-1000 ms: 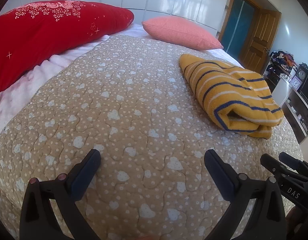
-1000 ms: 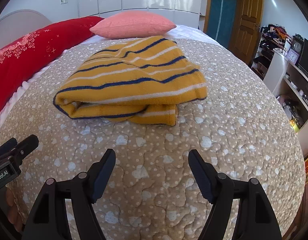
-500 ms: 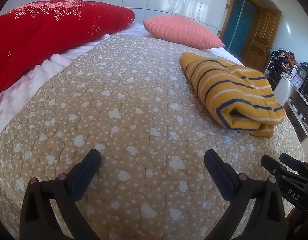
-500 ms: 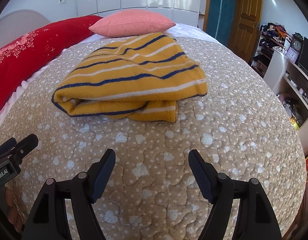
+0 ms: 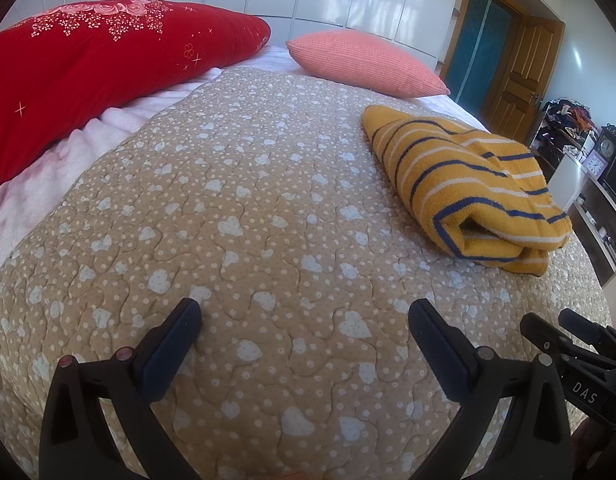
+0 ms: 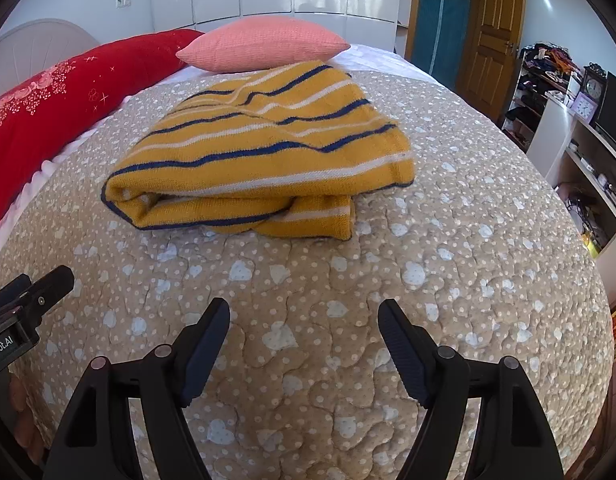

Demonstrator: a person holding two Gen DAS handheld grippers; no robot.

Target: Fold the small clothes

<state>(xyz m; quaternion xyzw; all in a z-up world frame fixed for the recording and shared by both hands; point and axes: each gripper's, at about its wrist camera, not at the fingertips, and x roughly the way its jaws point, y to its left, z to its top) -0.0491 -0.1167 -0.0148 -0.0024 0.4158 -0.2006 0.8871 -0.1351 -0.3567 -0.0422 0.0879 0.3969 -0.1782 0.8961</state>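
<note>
A yellow garment with blue and white stripes [image 6: 268, 152] lies folded in a thick bundle on the beige heart-patterned quilt [image 6: 347, 300]. It also shows at the right of the left wrist view [image 5: 463, 188]. My right gripper [image 6: 304, 320] is open and empty, over the quilt in front of the bundle and apart from it. My left gripper [image 5: 304, 320] is open and empty, over bare quilt to the left of the bundle. The right gripper's body [image 5: 579, 364] shows at the lower right of the left wrist view.
A red embroidered pillow [image 5: 92, 68] and a pink pillow [image 5: 363, 60] lie at the head of the bed. Shelves with clocks and clutter [image 6: 567, 96] stand right of the bed. A wooden door [image 6: 491, 28] is behind.
Both grippers have drawn back slightly from the folded garment. It lies a little farther off in both views. Both grippers stay open.
</note>
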